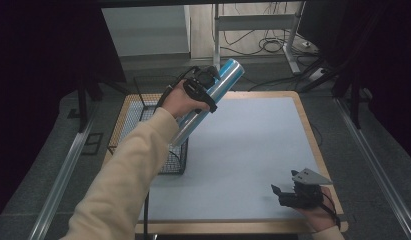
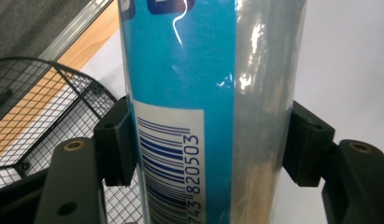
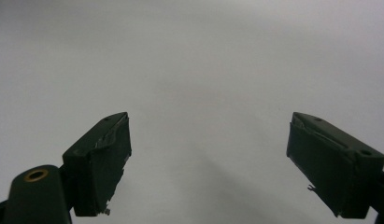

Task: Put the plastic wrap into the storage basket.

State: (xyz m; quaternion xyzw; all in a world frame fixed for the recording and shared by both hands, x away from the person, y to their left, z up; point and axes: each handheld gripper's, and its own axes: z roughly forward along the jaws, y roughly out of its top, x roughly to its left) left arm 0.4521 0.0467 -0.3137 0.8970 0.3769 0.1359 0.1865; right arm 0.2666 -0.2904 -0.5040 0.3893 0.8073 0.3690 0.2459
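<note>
Left gripper [image 1: 205,90] sits upper middle of the high view, clamped tight on a long blue roll [image 1: 215,92] wrapped in clear film. The roll is tilted, top end pointing to the upper right, lower end dipping toward the wire basket [image 1: 175,162] at the left edge of the table [image 1: 253,150]. In the left gripper view both pads press the roll's [image 2: 203,93] sides, barcode facing the camera, basket mesh [image 2: 45,107] at lower left. Right gripper [image 1: 293,192] rests lower right, jaws spread wide with nothing between them, just grey tabletop [image 3: 189,70].
</note>
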